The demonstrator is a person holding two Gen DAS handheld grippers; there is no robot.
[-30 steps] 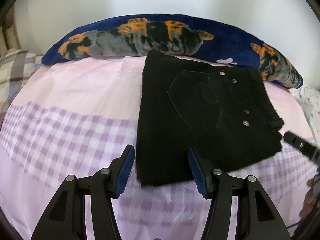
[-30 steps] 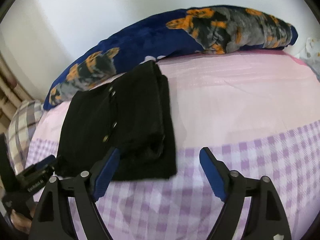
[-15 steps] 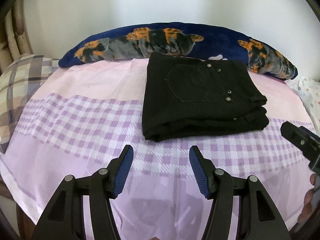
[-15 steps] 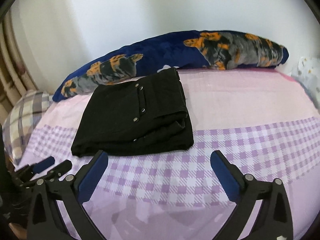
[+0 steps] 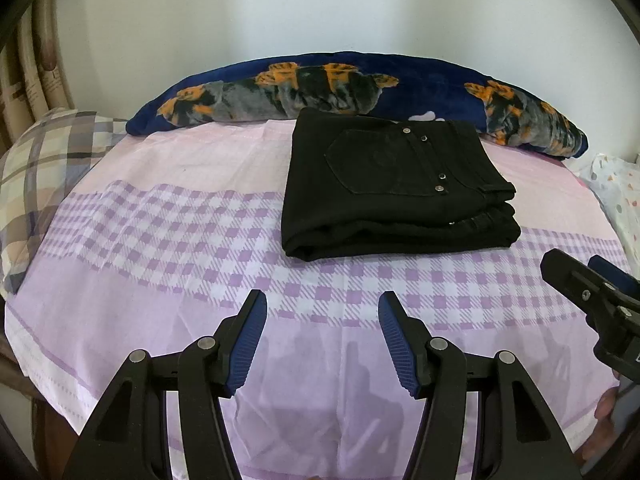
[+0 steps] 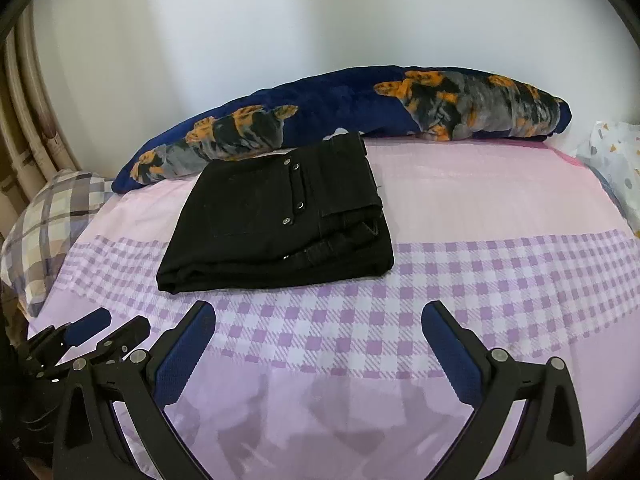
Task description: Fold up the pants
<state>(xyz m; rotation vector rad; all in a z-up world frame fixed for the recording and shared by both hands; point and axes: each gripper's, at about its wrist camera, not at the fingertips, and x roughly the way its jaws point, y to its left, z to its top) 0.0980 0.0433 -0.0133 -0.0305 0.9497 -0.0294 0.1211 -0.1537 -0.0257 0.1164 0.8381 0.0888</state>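
From the left wrist, the left gripper (image 5: pixel 322 328) hung wide and empty over the near sheet (image 5: pixel 168 240), while the black pants (image 5: pixel 384 188) lay folded in a compact stack at the far side, touching the blue pillow (image 5: pixel 420 88). From the right wrist, the right gripper (image 6: pixel 318 338) was likewise spread wide, holding nothing, well apart from the pants (image 6: pixel 280 216). The fold looked finished, so the sound course was to keep both grippers clear and leave the stack undisturbed.
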